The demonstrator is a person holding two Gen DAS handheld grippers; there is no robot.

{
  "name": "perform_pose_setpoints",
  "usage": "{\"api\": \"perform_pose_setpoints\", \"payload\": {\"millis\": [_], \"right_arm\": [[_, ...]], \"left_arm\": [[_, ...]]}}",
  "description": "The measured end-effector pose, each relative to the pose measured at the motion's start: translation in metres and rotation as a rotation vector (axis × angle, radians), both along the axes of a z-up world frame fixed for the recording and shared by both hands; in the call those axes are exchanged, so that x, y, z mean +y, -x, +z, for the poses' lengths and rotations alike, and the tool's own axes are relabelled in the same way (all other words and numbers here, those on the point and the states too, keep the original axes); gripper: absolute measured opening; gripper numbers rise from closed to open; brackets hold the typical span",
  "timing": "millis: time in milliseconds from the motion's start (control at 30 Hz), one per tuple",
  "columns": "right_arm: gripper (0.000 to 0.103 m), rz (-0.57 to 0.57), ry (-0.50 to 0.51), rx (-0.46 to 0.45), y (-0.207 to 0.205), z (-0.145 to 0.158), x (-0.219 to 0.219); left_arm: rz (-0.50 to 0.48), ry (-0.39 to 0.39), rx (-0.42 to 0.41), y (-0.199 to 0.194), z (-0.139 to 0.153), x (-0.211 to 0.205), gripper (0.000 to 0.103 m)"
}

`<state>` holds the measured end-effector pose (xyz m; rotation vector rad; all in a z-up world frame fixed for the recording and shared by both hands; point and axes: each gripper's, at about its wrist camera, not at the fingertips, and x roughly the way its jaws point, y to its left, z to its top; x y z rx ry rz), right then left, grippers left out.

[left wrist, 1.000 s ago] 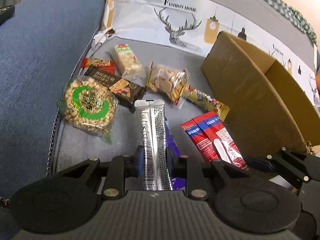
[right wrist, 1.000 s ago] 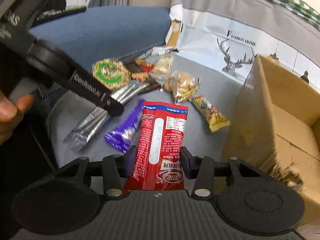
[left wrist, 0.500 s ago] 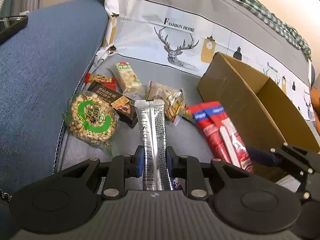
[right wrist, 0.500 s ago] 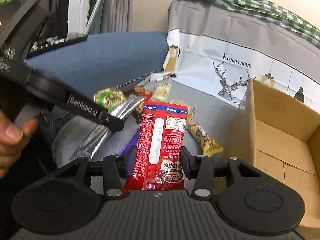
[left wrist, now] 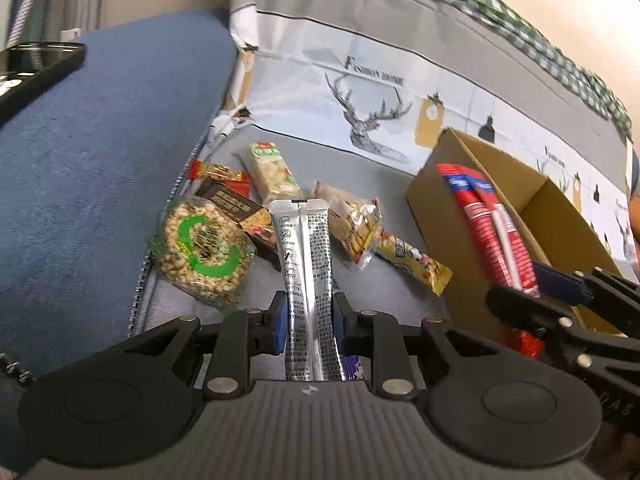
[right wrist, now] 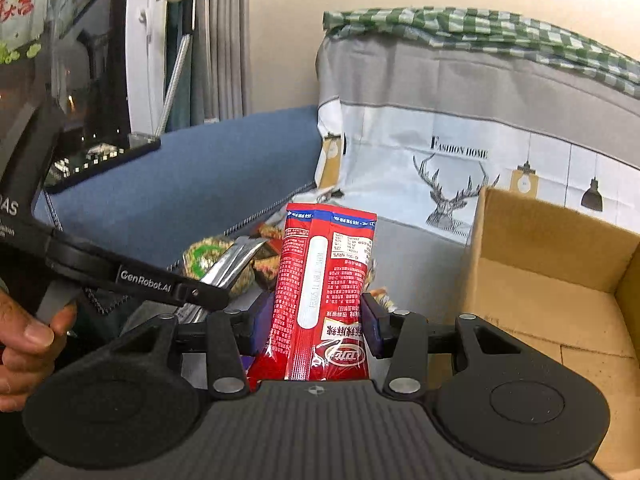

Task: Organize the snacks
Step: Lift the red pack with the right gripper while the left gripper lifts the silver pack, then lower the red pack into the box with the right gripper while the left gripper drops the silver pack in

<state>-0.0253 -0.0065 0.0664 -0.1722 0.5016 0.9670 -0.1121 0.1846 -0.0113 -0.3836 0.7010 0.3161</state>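
My left gripper (left wrist: pixel 308 318) is shut on a silver snack packet (left wrist: pixel 306 264), which stands up between the blue pads above the grey seat. My right gripper (right wrist: pixel 320 318) is shut on a red snack packet (right wrist: pixel 326 276), lifted beside the open cardboard box (right wrist: pixel 552 280). In the left wrist view the red packet (left wrist: pixel 490 232) hangs in front of the box's near wall (left wrist: pixel 440 220). Loose snacks lie on the seat: a round peanut cake (left wrist: pixel 202 250), a dark bar (left wrist: pixel 240 212), a green-topped bar (left wrist: pixel 274 174), a clear cracker bag (left wrist: pixel 354 220) and a yellow packet (left wrist: pixel 412 260).
A blue cushion (left wrist: pixel 92 160) rises at the left with a black phone (left wrist: pixel 32 68) on it. A deer-print cover (left wrist: pixel 372 112) forms the backrest. A purple wrapper (left wrist: pixel 352 368) lies under my left gripper. A person's hand (right wrist: pixel 24 332) holds the left gripper's handle.
The right gripper rose with the red packet and moved up beside the box. The left gripper tilted upward a little, its silver packet still held.
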Motion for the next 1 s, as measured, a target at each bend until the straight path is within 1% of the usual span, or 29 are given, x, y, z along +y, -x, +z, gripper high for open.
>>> {"api": "perform_pose_setpoints", "payload": {"millis": [200,300,433,600,700,800,900,1000], "right_arm": [[0.048,-0.017,-0.064,-0.015,-0.009,0.013,-0.015],[0.048,-0.037,-0.111,-0.001,-0.019,0.021,-0.024],[0.048,-0.098,-0.170,0.014,-0.034,0.029,-0.037],[0.048,-0.245,-0.214,0.024,-0.060,0.036,-0.064],[0.048,-0.372,-0.201,0.000,-0.076,0.038,-0.082],[0.048,-0.489,-0.203,0.009,-0.091,0.038,-0.102],[0.048,-0.576,-0.225,0.028,-0.103,0.035,-0.123],[0.048,-0.634,-0.236,0.021,-0.111,0.032,-0.138]], "left_arm": [[0.041,0.017,-0.030,0.003,0.017,-0.007,0.025],[0.033,0.009,-0.057,-0.005,0.030,-0.018,0.025],[0.004,-0.012,-0.103,-0.024,0.059,-0.035,0.025],[-0.048,-0.034,-0.157,-0.055,0.097,-0.063,0.025],[-0.088,-0.036,-0.173,-0.076,0.114,-0.083,0.025],[-0.130,-0.039,-0.185,-0.100,0.129,-0.103,0.025],[-0.166,-0.037,-0.202,-0.122,0.143,-0.122,0.025],[-0.197,-0.031,-0.218,-0.143,0.155,-0.141,0.025]]}}
